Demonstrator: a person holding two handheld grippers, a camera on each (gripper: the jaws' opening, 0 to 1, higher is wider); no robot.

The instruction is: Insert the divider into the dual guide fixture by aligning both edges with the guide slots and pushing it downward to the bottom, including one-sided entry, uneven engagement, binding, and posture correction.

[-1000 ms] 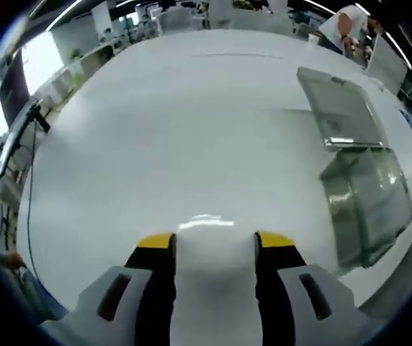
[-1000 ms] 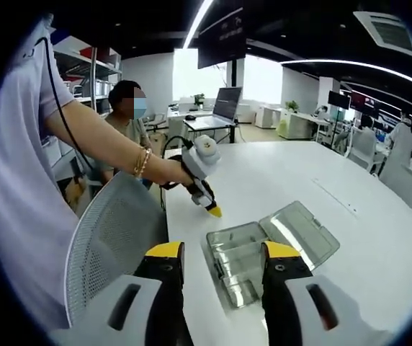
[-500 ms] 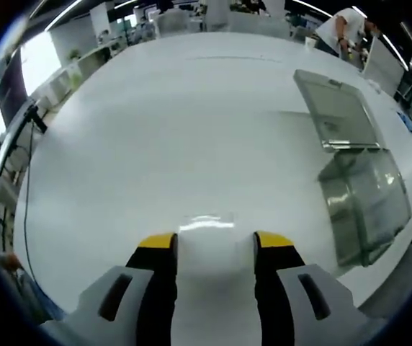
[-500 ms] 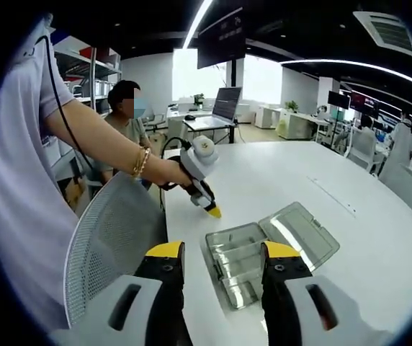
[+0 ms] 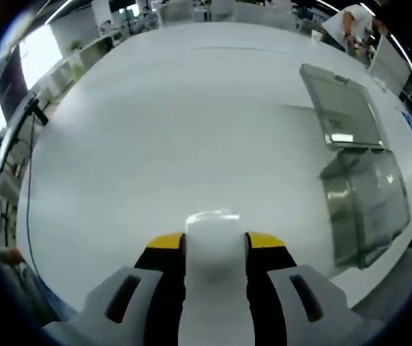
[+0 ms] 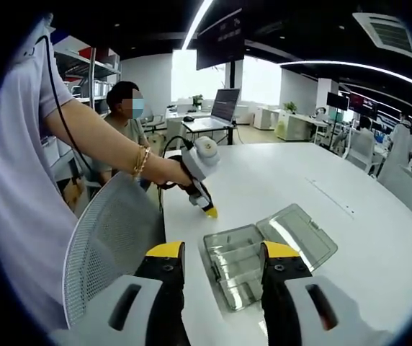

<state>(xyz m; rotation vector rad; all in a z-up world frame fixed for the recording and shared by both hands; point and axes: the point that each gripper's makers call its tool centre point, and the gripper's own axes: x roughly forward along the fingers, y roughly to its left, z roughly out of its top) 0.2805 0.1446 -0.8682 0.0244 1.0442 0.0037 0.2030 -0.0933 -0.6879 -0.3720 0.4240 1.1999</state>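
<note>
A: Item one, the fixture?
B: Clear box [image 6: 236, 268] with ribbed guide slots inside, lid [image 6: 297, 235] hinged flat open beside it, both lying on the white table [image 6: 292, 176]. In the left gripper view the box [image 5: 366, 204] sits at the right, near the table's [image 5: 170, 130] edge, the lid [image 5: 339, 107] beyond it.
A: The divider?
B: Cannot make one out for certain (clear ribs in the box, too small to tell apart).
A: Left gripper?
B: Left gripper [image 5: 215, 239]: yellow-tipped jaws a narrow gap apart, nothing between them, table below. In the right gripper view it [image 6: 208, 211] is held by a hand [image 6: 170, 171], tips near the box's far corner, not touching.
A: Right gripper?
B: Right gripper [image 6: 217, 249]: jaws apart, empty, above the box's near side.
A: Surroundings?
B: Mesh chair [image 6: 109, 241] at the table's edge; laptop [image 6: 220, 108] on a desk behind; a seated person [image 6: 128, 115].
</note>
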